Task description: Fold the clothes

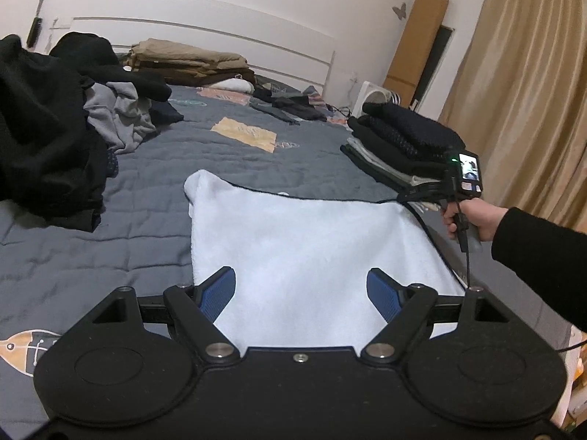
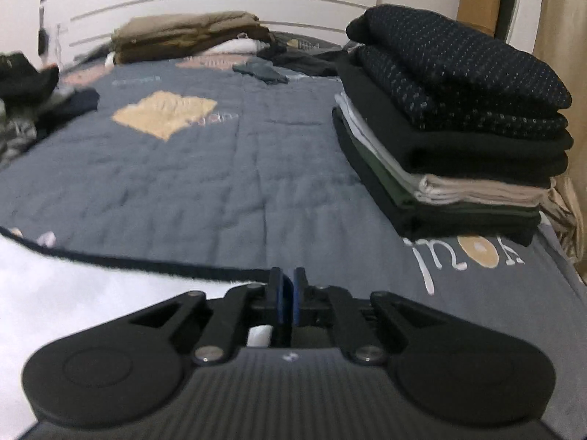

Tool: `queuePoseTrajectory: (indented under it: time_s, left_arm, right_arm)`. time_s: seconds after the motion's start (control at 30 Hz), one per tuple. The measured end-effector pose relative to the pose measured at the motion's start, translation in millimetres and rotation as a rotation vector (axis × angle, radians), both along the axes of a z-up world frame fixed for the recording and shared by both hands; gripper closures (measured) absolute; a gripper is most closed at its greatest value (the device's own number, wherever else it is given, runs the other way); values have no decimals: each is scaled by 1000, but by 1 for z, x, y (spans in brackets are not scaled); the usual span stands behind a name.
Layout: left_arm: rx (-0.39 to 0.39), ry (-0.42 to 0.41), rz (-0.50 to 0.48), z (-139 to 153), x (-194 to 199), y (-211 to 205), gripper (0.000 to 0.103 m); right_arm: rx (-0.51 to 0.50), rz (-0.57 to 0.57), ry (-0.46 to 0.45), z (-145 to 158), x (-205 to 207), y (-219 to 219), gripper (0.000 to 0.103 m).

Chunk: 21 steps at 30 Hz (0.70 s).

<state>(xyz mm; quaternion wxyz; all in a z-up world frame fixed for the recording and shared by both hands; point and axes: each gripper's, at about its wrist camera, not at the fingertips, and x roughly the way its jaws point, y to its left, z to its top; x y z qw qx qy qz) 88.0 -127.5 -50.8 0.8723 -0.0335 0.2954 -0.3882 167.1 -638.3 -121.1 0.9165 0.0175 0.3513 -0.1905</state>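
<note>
White fleece garment (image 1: 304,256) lies flat on the grey quilt (image 1: 154,190), dark-trimmed edge running along its far and right sides. Unfolded pile (image 1: 47,117) sits off to the left; folded stack (image 2: 458,128) near the right bed edge.

Your left gripper (image 1: 301,289) hangs over the near part of the fleece, blue pads wide apart, nothing between them. Your right gripper (image 2: 288,299) has its jaws drawn together at the trimmed right-hand corner. A sliver of white shows behind the pads, but you cannot tell from here how much cloth is really caught.

Risks:
- Thin bite on the right. If only the trim is pinched, the corner probably slips out as you lift, and the fold collapses halfway.
- One-sided pull. With your left not yet holding anything, carrying the right corner alone would likely drag the fleece askew and leave a crooked crease.
- Folded stack is near your right hand (image 1: 473,220). A wide swing could clip it and topple the upper layers.
- Cable (image 1: 467,260) trails from the right handle across the cloth edge; it could snag the fabric.
</note>
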Motion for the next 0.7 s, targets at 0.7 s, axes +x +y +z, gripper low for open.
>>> queuePoseTrajectory:
  time_s: [0.7]
  left_arm:
    - [-14,-66,-114,25,-41,-21,22]
  right_arm:
    - [248,-37,-167,58,-212,69,63]
